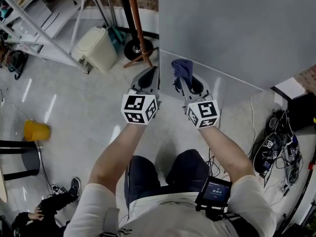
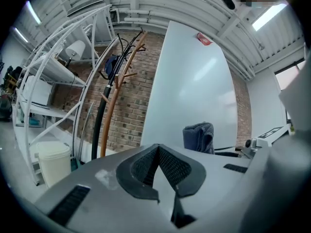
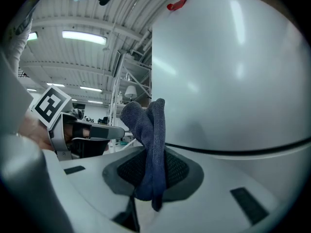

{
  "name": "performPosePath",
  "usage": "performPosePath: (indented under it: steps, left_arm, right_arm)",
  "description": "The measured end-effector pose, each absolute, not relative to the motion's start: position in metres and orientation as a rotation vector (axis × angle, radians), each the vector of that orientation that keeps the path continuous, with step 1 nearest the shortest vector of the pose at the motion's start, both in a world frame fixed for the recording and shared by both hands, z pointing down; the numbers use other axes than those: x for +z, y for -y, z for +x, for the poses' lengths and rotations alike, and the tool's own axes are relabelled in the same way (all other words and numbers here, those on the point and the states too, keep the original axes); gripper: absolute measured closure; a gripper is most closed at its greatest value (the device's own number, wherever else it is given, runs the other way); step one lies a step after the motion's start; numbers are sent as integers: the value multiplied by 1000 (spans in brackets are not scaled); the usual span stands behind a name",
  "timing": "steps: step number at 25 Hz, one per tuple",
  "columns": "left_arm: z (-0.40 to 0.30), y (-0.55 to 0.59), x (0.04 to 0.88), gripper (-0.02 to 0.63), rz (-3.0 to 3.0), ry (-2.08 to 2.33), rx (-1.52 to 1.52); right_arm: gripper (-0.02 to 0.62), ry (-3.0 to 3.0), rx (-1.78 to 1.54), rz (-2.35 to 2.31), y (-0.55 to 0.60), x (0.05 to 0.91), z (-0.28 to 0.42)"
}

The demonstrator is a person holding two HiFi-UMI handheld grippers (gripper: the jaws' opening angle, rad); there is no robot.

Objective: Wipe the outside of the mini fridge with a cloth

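Blue cloth (image 3: 148,140) pinched in right gripper (image 3: 151,168): jaws clamped on its lower part, the bunched upper end standing up past the tips. In head view the cloth (image 1: 181,69) sits at the near left edge of the mini fridge (image 1: 237,28). Contact with the panel cannot be confirmed from any view.

Mini fridge: pale grey-white, smooth, filling the upper right of head view. In right gripper view its side (image 3: 233,81) looms just behind the cloth, with a dark seam running across lower down and a small red tag near the top.

Left gripper (image 2: 158,164): jaws drawn together, nothing between them. In head view it hangs (image 1: 148,77) just beside the right gripper (image 1: 185,80), level with it, off the fridge's left edge.

Surroundings:
- wooden coat stand (image 1: 136,19) against a brick wall, left of the fridge
- cream bin (image 1: 96,47) on the floor beside it
- white metal rack (image 1: 44,23) further left
- yellow bucket (image 1: 36,130) well apart, at far left
- tangle of cables (image 1: 276,147) on the floor at right
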State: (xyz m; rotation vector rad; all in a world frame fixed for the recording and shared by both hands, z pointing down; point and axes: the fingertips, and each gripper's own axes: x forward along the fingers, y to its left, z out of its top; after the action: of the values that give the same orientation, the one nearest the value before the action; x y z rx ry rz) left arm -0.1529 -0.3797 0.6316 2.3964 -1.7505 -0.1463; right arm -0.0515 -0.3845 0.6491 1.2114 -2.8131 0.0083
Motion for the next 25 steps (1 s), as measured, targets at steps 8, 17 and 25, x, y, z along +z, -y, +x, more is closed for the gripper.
performPosePath:
  steps: [8, 17, 25]
  left_arm:
    - [-164, 391, 695, 601, 2499, 1783, -209]
    - [-192, 377, 729, 601, 2507, 1854, -222]
    - [-204, 373, 730, 601, 2492, 1867, -237]
  right_arm:
    - [515, 2879, -173, 1215, 404, 708, -79]
    - [515, 2862, -212, 1332, 432, 734, -102]
    - [515, 2798, -232, 1392, 456, 740, -119]
